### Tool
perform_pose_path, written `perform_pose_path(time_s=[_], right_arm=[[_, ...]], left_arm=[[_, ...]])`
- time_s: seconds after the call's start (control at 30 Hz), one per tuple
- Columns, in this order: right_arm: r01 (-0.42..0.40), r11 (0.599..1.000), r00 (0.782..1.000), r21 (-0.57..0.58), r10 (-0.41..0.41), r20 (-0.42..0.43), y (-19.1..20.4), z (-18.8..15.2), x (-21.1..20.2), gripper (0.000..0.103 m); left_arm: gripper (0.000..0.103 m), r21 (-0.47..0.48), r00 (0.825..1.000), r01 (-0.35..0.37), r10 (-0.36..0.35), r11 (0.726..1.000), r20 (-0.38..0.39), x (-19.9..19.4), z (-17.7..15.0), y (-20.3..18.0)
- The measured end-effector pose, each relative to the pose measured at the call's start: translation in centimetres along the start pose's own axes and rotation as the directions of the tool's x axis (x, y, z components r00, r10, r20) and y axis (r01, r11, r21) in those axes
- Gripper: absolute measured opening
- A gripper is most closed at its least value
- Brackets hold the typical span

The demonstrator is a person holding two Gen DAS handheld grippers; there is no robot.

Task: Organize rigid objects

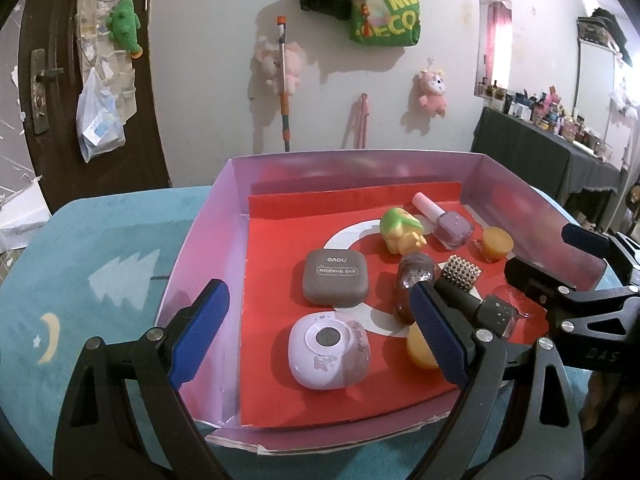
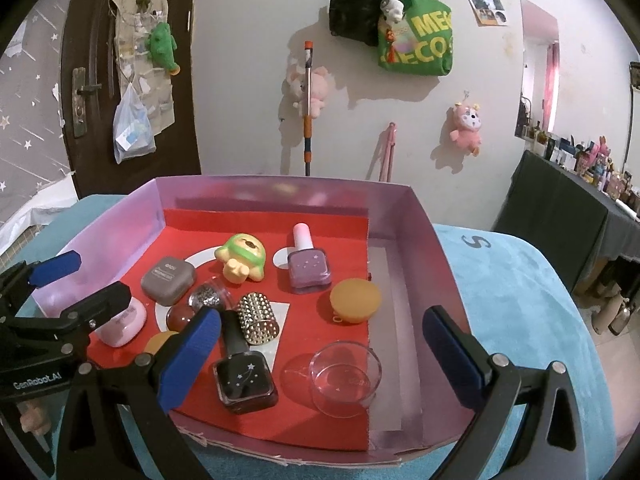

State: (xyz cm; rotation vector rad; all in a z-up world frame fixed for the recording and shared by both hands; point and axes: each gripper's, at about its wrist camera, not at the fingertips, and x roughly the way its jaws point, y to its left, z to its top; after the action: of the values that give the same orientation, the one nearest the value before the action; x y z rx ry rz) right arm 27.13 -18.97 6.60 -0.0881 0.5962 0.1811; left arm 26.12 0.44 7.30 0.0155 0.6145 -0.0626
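Note:
A pink box [image 1: 208, 216] [image 2: 416, 216] with a red floor holds several small items. In the left wrist view: a grey eye-shadow case [image 1: 335, 278], a white-pink case [image 1: 329, 350], a green-capped toy [image 1: 401, 230], a purple polish bottle [image 1: 452, 226] and an orange lid [image 1: 497, 243]. In the right wrist view: a black polish bottle [image 2: 245, 378], a clear dish [image 2: 346, 378], a studded cylinder [image 2: 258, 318] and an orange lid [image 2: 355, 300]. My left gripper [image 1: 320, 340] is open and empty over the box's near left. My right gripper [image 2: 320, 356] is open and empty over its near right.
The box sits on a teal mat [image 1: 100, 280] [image 2: 520, 300]. A door [image 1: 48, 80] stands at the left. Plush toys and bags hang on the wall [image 2: 414, 40]. A dark cluttered table [image 1: 552, 148] stands at the far right.

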Motion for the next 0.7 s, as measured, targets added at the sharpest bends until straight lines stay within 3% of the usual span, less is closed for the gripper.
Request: perform_pose_path(time_s=[0.7], right_arm=[[0.007, 1.000, 1.000, 0.005, -0.007, 0.002, -0.14, 0.12, -0.06, 0.103]], left_arm=[[0.092, 0.003, 1.000, 0.004, -0.004, 1.000, 0.002, 0.01, -0.08, -0.10]])
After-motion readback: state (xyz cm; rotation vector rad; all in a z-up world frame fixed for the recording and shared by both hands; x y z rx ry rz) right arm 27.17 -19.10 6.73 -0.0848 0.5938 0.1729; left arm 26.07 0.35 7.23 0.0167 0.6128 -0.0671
